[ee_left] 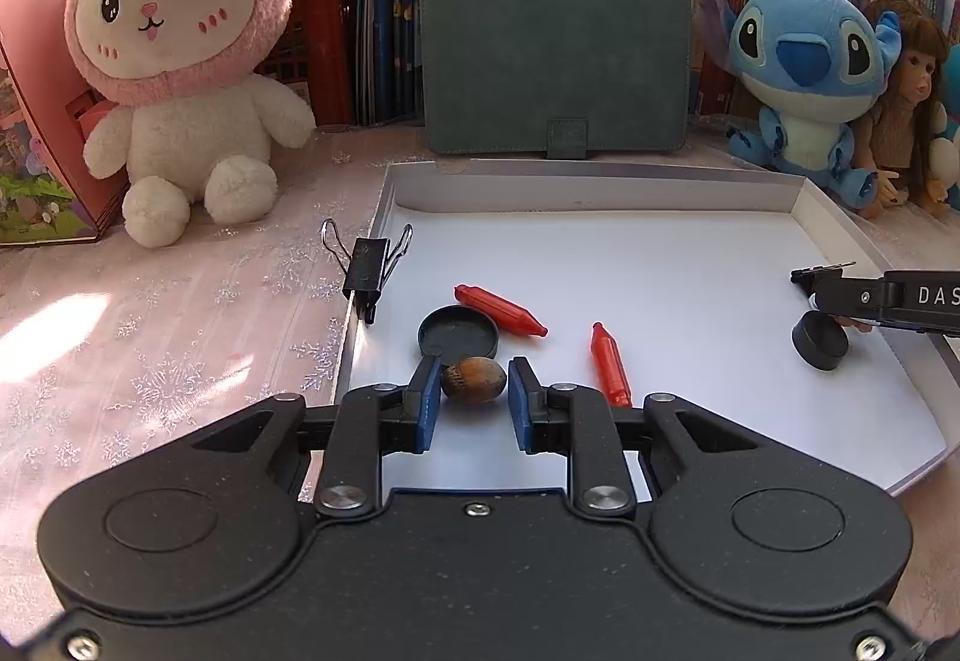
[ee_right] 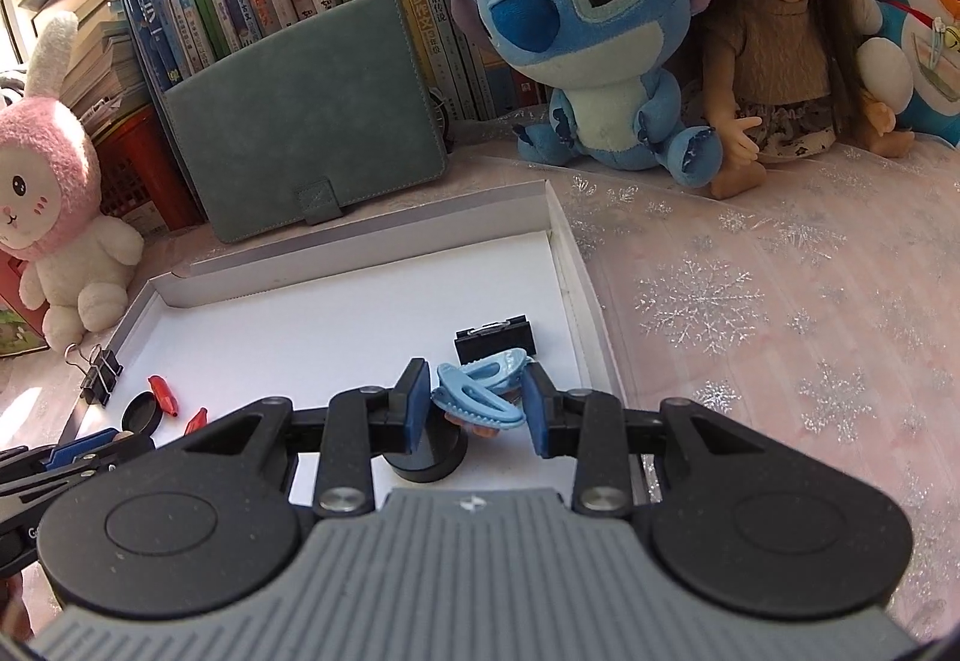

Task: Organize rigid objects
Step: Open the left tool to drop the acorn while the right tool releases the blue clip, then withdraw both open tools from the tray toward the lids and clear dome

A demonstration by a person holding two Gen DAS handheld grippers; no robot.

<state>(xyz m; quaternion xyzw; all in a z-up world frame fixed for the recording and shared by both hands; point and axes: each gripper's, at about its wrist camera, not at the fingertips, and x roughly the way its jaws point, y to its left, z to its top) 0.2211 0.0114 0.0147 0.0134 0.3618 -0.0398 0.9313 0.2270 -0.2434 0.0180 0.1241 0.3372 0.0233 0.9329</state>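
Note:
A white shallow box lid [ee_left: 600,193] lies on the table. In the left wrist view my left gripper [ee_left: 473,382] is open around a brown acorn-like nut [ee_left: 474,379] on the lid; its pads do not clamp it. Two red crayon-like pieces [ee_left: 498,310] [ee_left: 611,364] and a black round cap [ee_left: 459,332] lie just beyond. In the right wrist view my right gripper [ee_right: 477,397] is open around blue hair clips [ee_right: 480,391] above a black puck [ee_right: 426,460]. A black binder clip [ee_right: 495,340] lies beyond. The right gripper also shows in the left wrist view [ee_left: 870,298].
A large black binder clip [ee_left: 367,271] sits on the lid's left rim. A green case [ee_left: 555,60] leans on books behind. A pink bunny plush [ee_left: 180,60], a Stitch plush [ee_left: 807,72] and a doll [ee_right: 780,30] line the back.

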